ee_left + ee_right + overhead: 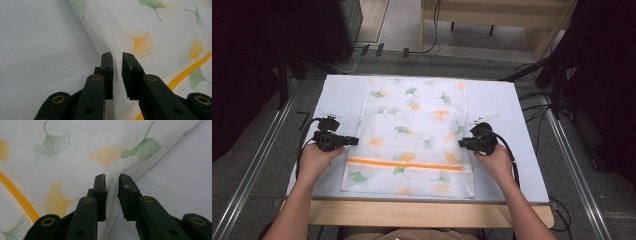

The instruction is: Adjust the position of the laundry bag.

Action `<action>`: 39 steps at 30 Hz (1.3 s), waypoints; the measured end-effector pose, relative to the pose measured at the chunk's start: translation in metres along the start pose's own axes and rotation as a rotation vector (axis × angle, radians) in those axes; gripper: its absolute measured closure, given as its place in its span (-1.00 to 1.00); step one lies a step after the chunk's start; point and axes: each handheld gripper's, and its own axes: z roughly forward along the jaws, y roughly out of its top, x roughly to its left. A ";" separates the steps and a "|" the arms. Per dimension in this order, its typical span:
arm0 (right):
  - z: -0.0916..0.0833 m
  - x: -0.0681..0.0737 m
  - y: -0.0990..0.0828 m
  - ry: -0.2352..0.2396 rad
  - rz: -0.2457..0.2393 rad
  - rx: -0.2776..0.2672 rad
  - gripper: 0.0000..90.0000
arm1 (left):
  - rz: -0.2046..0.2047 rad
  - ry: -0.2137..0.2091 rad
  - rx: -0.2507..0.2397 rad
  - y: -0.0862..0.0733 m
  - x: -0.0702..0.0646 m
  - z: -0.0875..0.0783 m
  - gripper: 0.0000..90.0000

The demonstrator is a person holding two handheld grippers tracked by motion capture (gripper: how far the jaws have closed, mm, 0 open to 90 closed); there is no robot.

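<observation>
Mesh bag [412, 135] lies flat on pale table [342, 95], grey floor around.

Leaf-printed mesh bag [412, 132] flat at frame centre on pale table [339, 95]. Left gripper [353, 141] at bag's left edge, right gripper [462, 143] at right edge.
</observation>
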 end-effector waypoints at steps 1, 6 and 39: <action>-0.001 -0.001 0.000 -0.006 -0.004 -0.003 0.66 | -0.002 -0.004 -0.001 0.000 -0.001 0.000 0.70; -0.005 -0.004 -0.002 -0.021 -0.003 -0.022 0.59 | -0.001 -0.007 0.004 0.000 -0.002 0.001 0.72; 0.005 -0.006 0.004 0.000 -0.005 0.003 0.42 | 0.000 -0.022 -0.097 -0.009 -0.007 -0.014 -0.02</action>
